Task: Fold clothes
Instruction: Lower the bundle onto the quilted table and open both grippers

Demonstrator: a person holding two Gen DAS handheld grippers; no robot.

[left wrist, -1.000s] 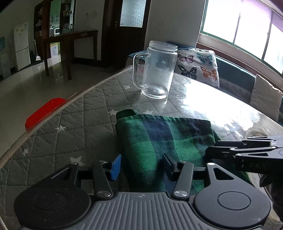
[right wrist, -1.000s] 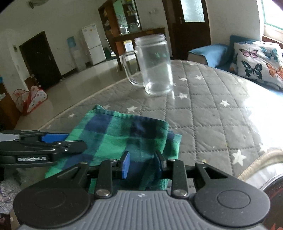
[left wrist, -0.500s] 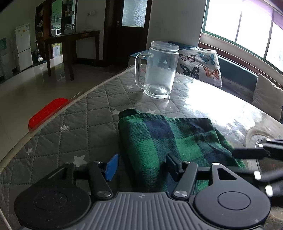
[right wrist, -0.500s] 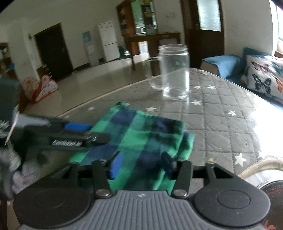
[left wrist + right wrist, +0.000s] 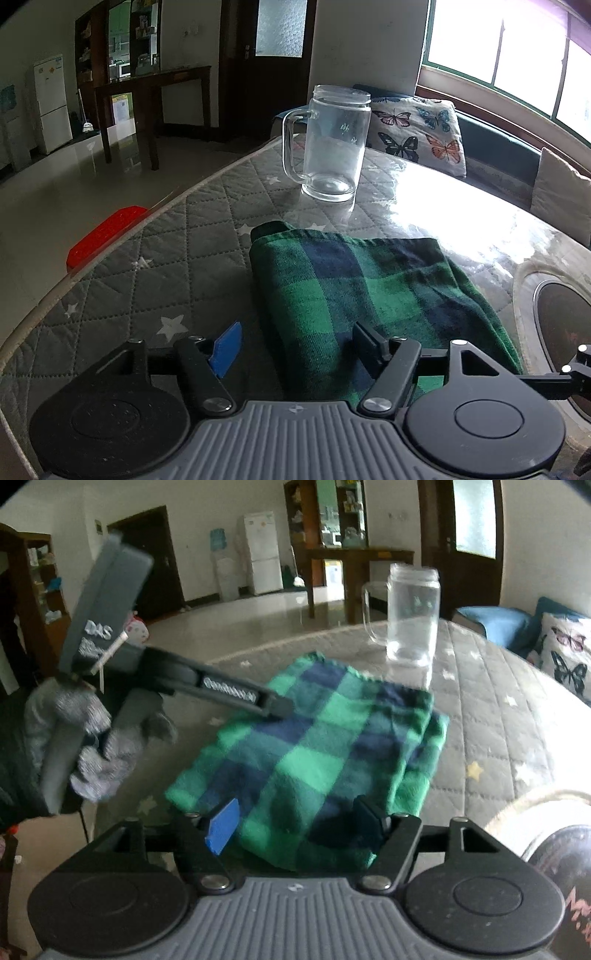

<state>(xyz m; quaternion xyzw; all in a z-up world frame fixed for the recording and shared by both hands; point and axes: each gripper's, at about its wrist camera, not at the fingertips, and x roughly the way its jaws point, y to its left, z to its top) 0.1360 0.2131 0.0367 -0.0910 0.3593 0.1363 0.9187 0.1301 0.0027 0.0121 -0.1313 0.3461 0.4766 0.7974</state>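
I see the cloth (image 5: 373,291) lying folded on the worktop (image 5: 155,258), a flat rectangle of green and navy plaid, soft woven fabric with several layers showing at its right edge in the right wrist view. Its near edge sits between the fingers of both tools.

Left tool (image 5: 295,347): fingers spread, having just been opening. The cloth's left fold runs through the gap; I see neither pad pressing on it. One pad is blue (image 5: 226,349), the other dark.

Right tool (image 5: 295,823): fingers spread, also just been opening. The cloth's near hem lies in the gap, pads clear of it. In this view a gloved hand (image 5: 92,746) grips the left tool's handle at frame left.

Edges: the worktop's rounded rim curves away on the left, with a pale piped border; beyond it is glossy floor and a red object (image 5: 105,236) below the rim. To the left of the cloth the worktop is bare quilted grey cover with white stars, under a glossy clear sheet that glares near the window. At right a round dark inset (image 5: 565,325) lies just beside the cloth.

Mug (image 5: 332,144): clear glass, handled, upright, well beyond the cloth's far edge. I cannot tell if anything is inside.
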